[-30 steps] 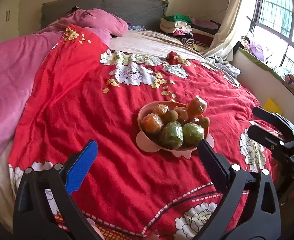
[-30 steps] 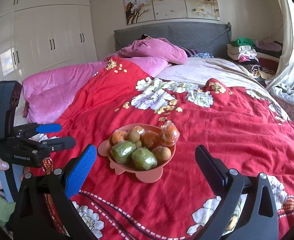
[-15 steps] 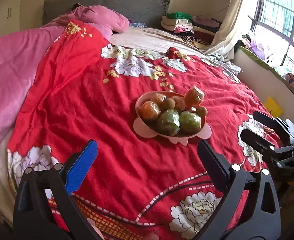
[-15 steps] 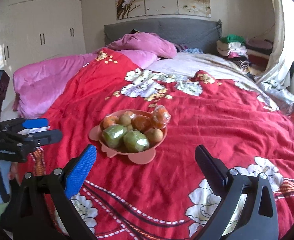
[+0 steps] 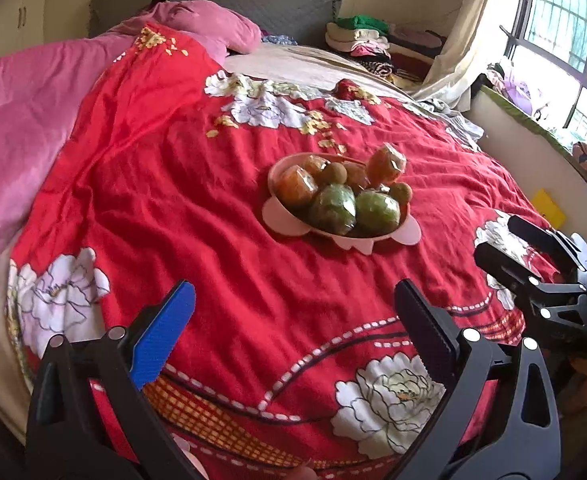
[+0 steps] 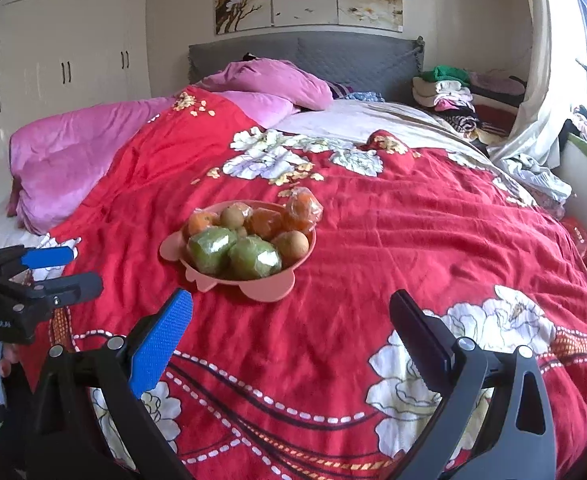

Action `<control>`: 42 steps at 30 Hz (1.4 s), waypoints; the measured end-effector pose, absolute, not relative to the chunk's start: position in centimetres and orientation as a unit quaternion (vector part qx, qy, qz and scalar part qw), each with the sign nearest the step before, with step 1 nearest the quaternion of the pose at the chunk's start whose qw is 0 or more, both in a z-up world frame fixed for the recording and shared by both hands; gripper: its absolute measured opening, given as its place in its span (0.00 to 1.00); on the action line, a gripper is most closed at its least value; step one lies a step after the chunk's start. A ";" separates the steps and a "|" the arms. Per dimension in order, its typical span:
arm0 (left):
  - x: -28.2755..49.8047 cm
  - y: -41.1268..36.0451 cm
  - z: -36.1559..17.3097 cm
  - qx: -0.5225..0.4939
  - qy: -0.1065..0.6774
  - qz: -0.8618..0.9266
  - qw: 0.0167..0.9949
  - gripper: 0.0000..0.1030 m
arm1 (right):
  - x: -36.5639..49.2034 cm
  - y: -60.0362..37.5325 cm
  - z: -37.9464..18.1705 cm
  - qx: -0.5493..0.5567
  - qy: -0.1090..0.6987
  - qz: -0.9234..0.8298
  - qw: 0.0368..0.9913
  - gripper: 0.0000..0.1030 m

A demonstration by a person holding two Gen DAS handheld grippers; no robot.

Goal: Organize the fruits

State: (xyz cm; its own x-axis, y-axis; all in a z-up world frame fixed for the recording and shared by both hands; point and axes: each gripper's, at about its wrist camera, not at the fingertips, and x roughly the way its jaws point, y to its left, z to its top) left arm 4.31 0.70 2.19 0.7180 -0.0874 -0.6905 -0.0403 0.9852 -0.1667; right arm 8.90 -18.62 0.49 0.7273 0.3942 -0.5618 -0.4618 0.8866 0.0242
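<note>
- Near the pink bowl (image 6: 237, 276), on its front side: both pairs of fingers spread wide, with nothing between them — left gripper (image 5: 293, 320) and right gripper (image 6: 291, 320) alike.
- Well short of the bowl, above the red quilt (image 6: 413, 240); no contact with any fruit.
- Inside the bowl: two green wrapped fruits (image 6: 235, 254) at the front, small brown round fruits (image 6: 291, 242) beside and behind them, orange wrapped fruits (image 6: 263, 222) at the back.
- On the far rim of the bowl: one orange wrapped fruit (image 5: 386, 163) perched high, maybe easy to tip out.
- Fits both a sorted pile and a pile waiting for sorting; not possible to tell which.
- For any grip at the bowl: slow approach from above, gentle squeeze across the middle of one fruit, because of slippery film and a soft quilt under the bowl.
</note>
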 end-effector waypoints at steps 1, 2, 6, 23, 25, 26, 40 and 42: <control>4.2 0.5 2.1 -0.083 0.371 -0.008 0.925 0.91 | 8.8 -18.7 0.4 -0.060 0.288 0.225 0.929 0.96; 4.1 0.4 2.1 -0.084 0.370 -0.006 0.925 0.91 | 8.7 -18.8 0.3 -0.059 0.287 0.221 0.930 0.96; 4.1 0.0 1.6 -0.084 0.376 -0.006 0.923 0.91 | 8.2 -19.0 -0.1 -0.050 0.290 0.220 0.930 0.96; 4.2 -0.3 0.9 -0.079 0.384 -0.002 0.920 0.91 | 6.9 -18.8 -1.6 -0.057 0.301 0.223 0.925 0.96; 4.2 -0.3 0.8 -0.081 0.384 0.000 0.920 0.91 | 7.0 -18.8 -1.8 -0.055 0.304 0.224 0.924 0.96; 4.2 -0.2 0.8 -0.082 0.384 0.001 0.920 0.91 | 6.9 -18.7 -1.8 -0.056 0.305 0.223 0.924 0.96; 4.2 -0.1 1.0 -0.083 0.382 0.003 0.920 0.91 | 7.2 -18.9 -2.0 -0.052 0.309 0.222 0.924 0.96; 4.2 -0.1 1.1 -0.083 0.383 0.003 0.920 0.91 | 7.3 -18.8 -2.1 -0.053 0.309 0.221 0.923 0.96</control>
